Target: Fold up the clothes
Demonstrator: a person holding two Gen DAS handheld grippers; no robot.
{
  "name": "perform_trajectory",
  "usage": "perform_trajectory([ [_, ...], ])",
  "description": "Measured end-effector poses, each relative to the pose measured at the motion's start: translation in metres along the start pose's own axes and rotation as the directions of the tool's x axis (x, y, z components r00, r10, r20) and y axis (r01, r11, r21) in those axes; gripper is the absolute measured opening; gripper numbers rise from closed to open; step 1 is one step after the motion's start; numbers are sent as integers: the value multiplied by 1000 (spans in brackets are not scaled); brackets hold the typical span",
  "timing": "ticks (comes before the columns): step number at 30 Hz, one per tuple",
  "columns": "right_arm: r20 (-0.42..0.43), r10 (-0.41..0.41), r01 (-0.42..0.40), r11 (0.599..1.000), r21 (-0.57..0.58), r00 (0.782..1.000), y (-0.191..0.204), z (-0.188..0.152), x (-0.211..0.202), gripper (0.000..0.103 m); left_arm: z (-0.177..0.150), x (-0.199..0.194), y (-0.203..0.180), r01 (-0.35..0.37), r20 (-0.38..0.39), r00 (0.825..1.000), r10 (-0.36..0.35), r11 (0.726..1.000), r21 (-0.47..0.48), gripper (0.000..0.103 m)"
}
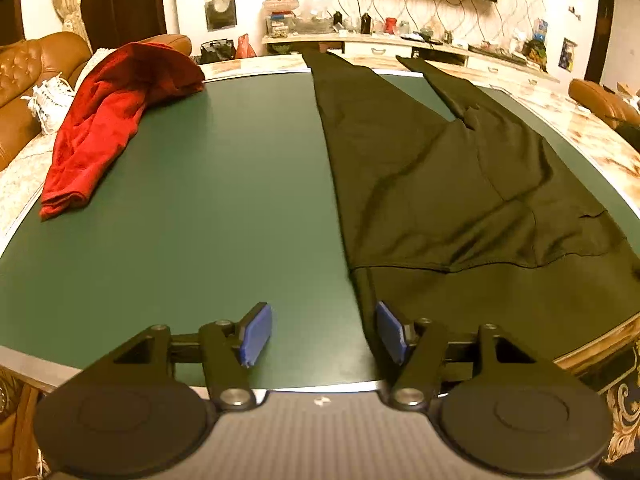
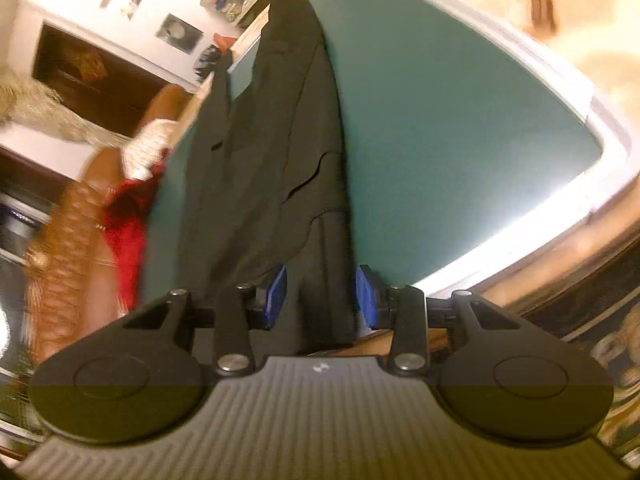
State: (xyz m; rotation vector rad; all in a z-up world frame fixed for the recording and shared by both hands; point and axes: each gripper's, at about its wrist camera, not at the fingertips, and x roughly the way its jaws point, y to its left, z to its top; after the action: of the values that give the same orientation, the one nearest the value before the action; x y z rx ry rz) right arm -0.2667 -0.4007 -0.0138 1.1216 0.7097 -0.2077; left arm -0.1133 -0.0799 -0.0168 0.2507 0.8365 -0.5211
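Observation:
Black trousers [image 1: 420,180] lie flat and lengthwise on the right half of the green table mat [image 1: 220,200], waistband towards me. My left gripper [image 1: 324,334] hangs open over the near edge. Mostly bare mat shows between its blue pads, and the waistband's left edge runs just inside the right pad [image 1: 390,332]. The right wrist view is blurred and tilted. There my right gripper [image 2: 322,298] stands open astride the waistband end of the trousers [image 2: 272,140]. Black cloth fills the gap, but the pads do not press on it.
A crumpled red garment [image 1: 108,120] lies at the mat's far left and also shows as the red garment [image 2: 128,236]. A brown leather sofa [image 1: 24,80] with white sneakers [image 1: 48,100] stands left of the table. The marble table rim [image 1: 592,140] borders the mat. A cluttered sideboard [image 1: 400,36] lines the back wall.

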Motion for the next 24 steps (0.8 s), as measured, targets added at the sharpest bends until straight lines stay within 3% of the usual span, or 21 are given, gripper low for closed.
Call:
perform_trajectory([
  [5,8,169,-168,970,174,986,-37,-1,1,44,-2,3,4,-6,8,1000,6,1000,-7,74],
  [9,10,257,-249,927,281,966,-59,0,6,44,-1,3,2,-25,0,1000,25,1000,-19,75],
  [11,-2,263,-251,924,288,965,-61,3,8,41,-2,3,1,-32,1,999,32,999,-29,75],
  [13,-21,204,-194,955,226,979,-53,2,8,25,-3,3,1,-32,8,999,33,999,-30,75],
  [14,-30,161,-152,970,187,987,-47,2,9,10,-3,3,2,-26,4,1000,27,999,-31,75],
  [15,-36,120,-114,982,150,992,-42,3,10,7,-1,3,3,-24,-6,1000,24,999,-30,75],
  [19,-3,4,-4,1000,5,1000,-17,0,5,6,9,4,0,-22,-68,997,21,999,-25,73],
  [24,42,-159,165,964,-209,986,29,0,-9,6,10,1,-24,-50,-69,996,53,998,46,68],
])
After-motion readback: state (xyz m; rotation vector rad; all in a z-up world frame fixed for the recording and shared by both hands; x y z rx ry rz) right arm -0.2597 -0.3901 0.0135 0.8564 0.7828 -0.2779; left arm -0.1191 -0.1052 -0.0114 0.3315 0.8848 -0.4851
